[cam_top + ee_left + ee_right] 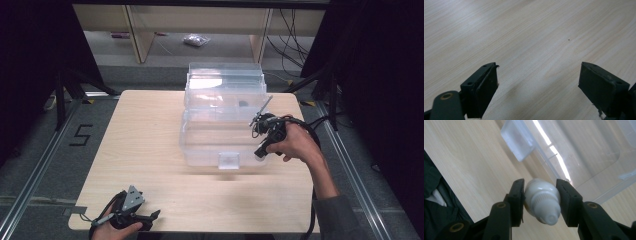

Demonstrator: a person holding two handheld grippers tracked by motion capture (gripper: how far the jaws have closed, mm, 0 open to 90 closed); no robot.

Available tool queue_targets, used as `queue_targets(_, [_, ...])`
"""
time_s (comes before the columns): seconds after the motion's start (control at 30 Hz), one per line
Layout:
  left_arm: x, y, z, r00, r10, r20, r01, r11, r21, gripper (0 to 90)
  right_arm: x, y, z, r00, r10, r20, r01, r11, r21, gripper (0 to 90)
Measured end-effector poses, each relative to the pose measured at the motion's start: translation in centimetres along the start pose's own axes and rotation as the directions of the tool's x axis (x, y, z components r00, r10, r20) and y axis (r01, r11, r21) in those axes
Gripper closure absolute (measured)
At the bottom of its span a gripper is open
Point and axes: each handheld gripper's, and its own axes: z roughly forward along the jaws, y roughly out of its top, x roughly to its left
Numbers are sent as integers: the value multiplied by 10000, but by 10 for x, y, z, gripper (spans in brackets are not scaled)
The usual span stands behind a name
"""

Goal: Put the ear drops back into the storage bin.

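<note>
High view: wooden table (150,150) carries a clear plastic storage box (220,132), lid open, latch tab toward the person. Right gripper (261,150) held over the box's front right corner, jaws clamped on a small white bottle (541,201), nozzle toward the camera. Left gripper (152,216) at the table's near edge, jaws wide, nothing between them.
</note>
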Motion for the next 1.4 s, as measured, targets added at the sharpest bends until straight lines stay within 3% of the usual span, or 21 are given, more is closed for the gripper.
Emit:
queue_targets(0.13, [0,0,0,10000,-15,2,15,10000,-11,151,-2,5,-5,9995,325,-55,-324,9994,129,602])
queue_targets(0.23, [0,0,0,10000,-8,7,8,10000,-11,150,-6,9,-8,9998,165,-54,-164,9998,101,602])
queue_targets(0.57, [0,0,0,10000,-6,21,6,10000,-12,150,-21,18,-10,9984,562,-28,-562,9984,37,602])
queue_targets(0.83, [2,0,-1,9999,160,53,-160,9998,110,151,-38,25,2,9952,971,147,-974,9950,229,602])
queue_targets(0.87, [0,0,0,10000,-7,19,7,10000,-28,150,-39,26,4,9937,1111,152,-1115,9933,306,602])
queue_targets(0.9, [0,0,0,10000,-8,31,8,10000,-30,150,-43,27,6,9964,839,152,-843,9960,305,602])
queue_targets(0.97, [0,0,0,10000,0,53,0,10000,-21,151,-43,29,9,9912,1303,237,-1310,9908,349,602])
queue_targets(1.13, [1,0,1,10000,-19,51,19,10000,-52,151,-50,31,14,9914,1268,312,-1280,9908,433,602])
queue_targets(1.4, [-1,0,1,9997,-156,162,158,9998,-149,150,-61,31,31,9852,1679,349,-1696,9841,526,602])
